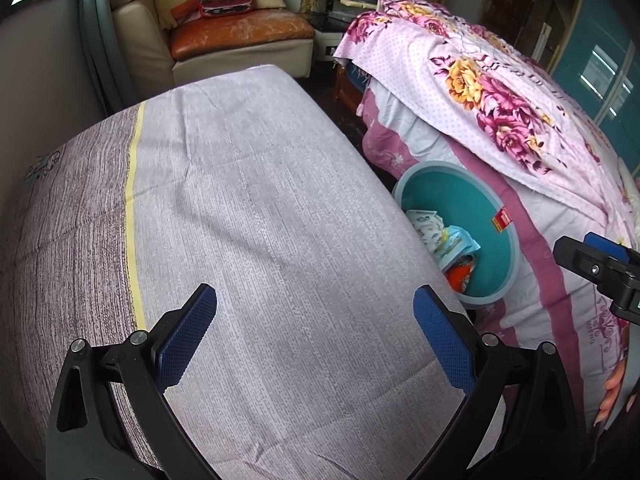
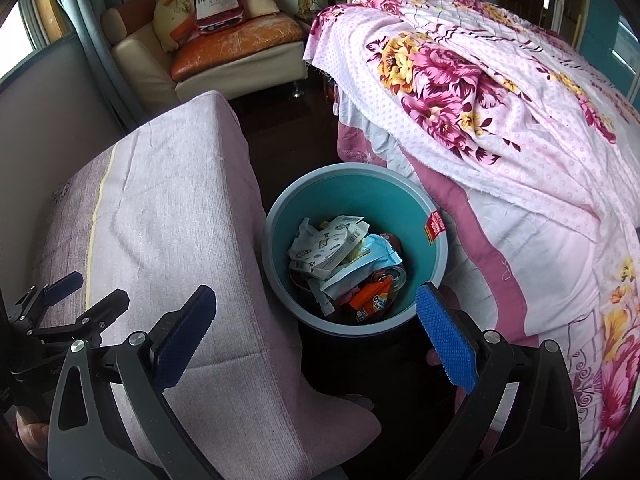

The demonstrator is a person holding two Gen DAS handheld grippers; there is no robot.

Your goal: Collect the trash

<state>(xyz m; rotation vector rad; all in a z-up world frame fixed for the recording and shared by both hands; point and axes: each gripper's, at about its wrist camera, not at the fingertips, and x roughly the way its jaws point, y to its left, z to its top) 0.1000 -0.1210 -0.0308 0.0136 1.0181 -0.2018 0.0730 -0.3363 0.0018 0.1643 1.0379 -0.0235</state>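
Observation:
A teal bin (image 2: pixel 436 256) stands on the floor between a cloth-covered table (image 2: pixel 160 216) and a floral bed (image 2: pixel 500 120). It holds trash (image 2: pixel 344 264): white and blue wrappers, a can and an orange packet. My right gripper (image 2: pixel 316 328) is open and empty, hovering above the bin's near rim. My left gripper (image 1: pixel 316 328) is open and empty over the table's lilac cloth (image 1: pixel 248 200). In the left wrist view the bin (image 1: pixel 472 184) shows past the table's right edge, and the right gripper's fingers (image 1: pixel 600 264) show at far right. The left gripper's fingers (image 2: pixel 64 288) show at the right wrist view's left edge.
A cream sofa (image 2: pixel 224 68) with an orange cushion, a pillow and a Hennessy bag (image 2: pixel 218 0) stands at the back. Dark floor (image 2: pixel 288 124) runs between table and bed. A curtain (image 1: pixel 96 40) hangs at left.

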